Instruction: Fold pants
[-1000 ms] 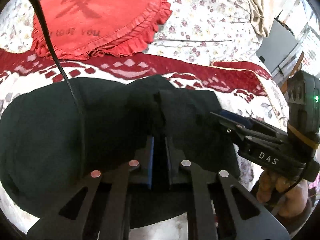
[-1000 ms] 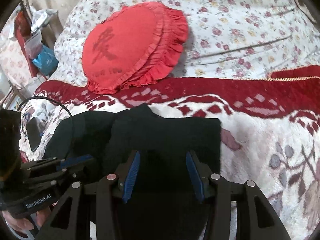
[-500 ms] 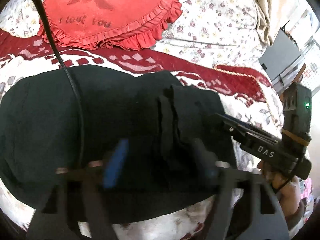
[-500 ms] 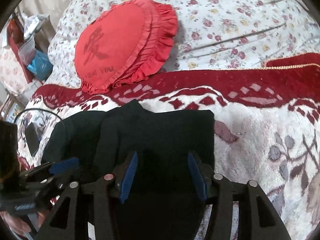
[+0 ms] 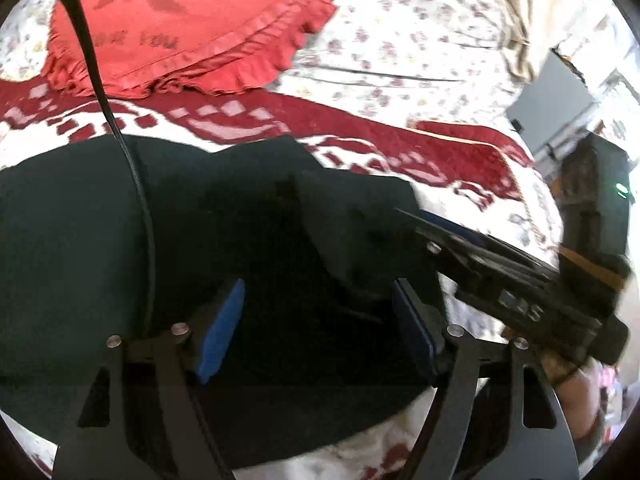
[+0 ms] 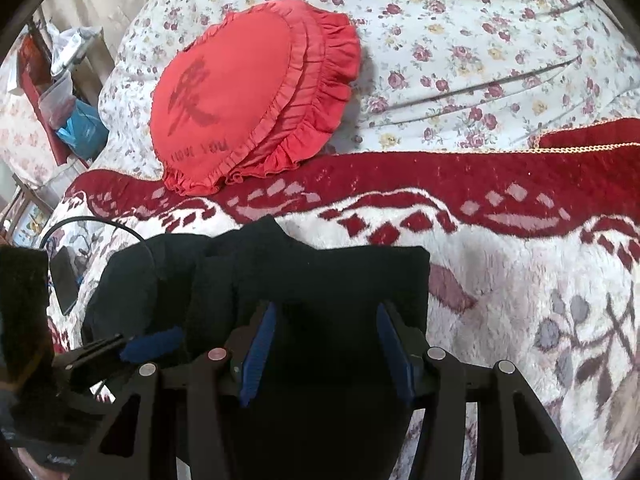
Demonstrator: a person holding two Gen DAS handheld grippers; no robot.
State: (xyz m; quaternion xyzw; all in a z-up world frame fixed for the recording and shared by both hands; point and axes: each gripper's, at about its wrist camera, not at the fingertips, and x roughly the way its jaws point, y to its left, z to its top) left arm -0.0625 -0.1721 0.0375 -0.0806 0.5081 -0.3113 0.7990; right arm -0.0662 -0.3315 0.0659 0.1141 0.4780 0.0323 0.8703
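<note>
The black soft-fabric pants [image 6: 320, 272] lie in a folded bundle on the red-and-white patterned fleece blanket [image 6: 520, 248], near its front edge. The left gripper [image 5: 316, 332] is spread, pads clear of the cloth. The right gripper [image 6: 324, 344] is likewise spread over the bundle, pinching nothing. The fabric appears light, limp and prone to sagging. Grip a doubled edge or corner through all layers, not a single ply.

Bed [image 6: 500, 32], red-white blanket [image 6: 520, 280], black pants [image 6: 328, 280], red cushion [image 6: 248, 92]
</note>
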